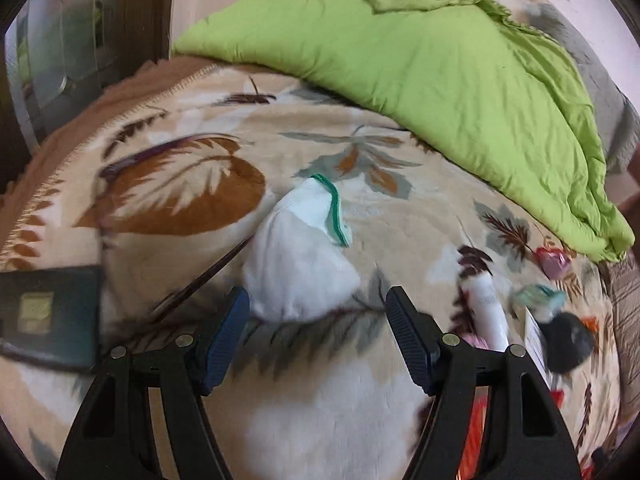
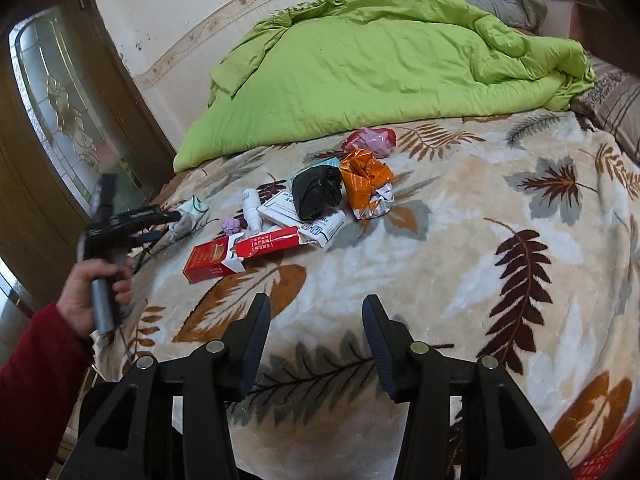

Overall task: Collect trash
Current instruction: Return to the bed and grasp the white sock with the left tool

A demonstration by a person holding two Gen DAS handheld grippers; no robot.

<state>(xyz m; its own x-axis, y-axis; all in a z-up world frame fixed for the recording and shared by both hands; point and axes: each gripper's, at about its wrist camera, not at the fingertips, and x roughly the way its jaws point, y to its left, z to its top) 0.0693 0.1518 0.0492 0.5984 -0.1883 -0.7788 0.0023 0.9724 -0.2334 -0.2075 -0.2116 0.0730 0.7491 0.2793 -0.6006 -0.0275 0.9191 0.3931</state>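
Left gripper (image 1: pixel 318 300) level over bed, jaws wide apart around one white mask (image 1: pixel 298 256), right gripper (image 2: pixel 316 312) raised, jaws parted, empty, one red carton (image 2: pixel 212 260), one orange wrapper (image 2: pixel 366 184)

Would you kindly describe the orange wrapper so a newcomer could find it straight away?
Start at the green duvet on the leaf-patterned blanket. Just below its edge lies a trash pile; the orange wrapper sits at its right end, beside the black bag. It alone is shiny, crumpled orange foil.

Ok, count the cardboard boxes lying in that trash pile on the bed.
3, though more may be hidden. The red box lies nearest the camera, the red-and-white carton leans against it, and the white box sits under the black bag.
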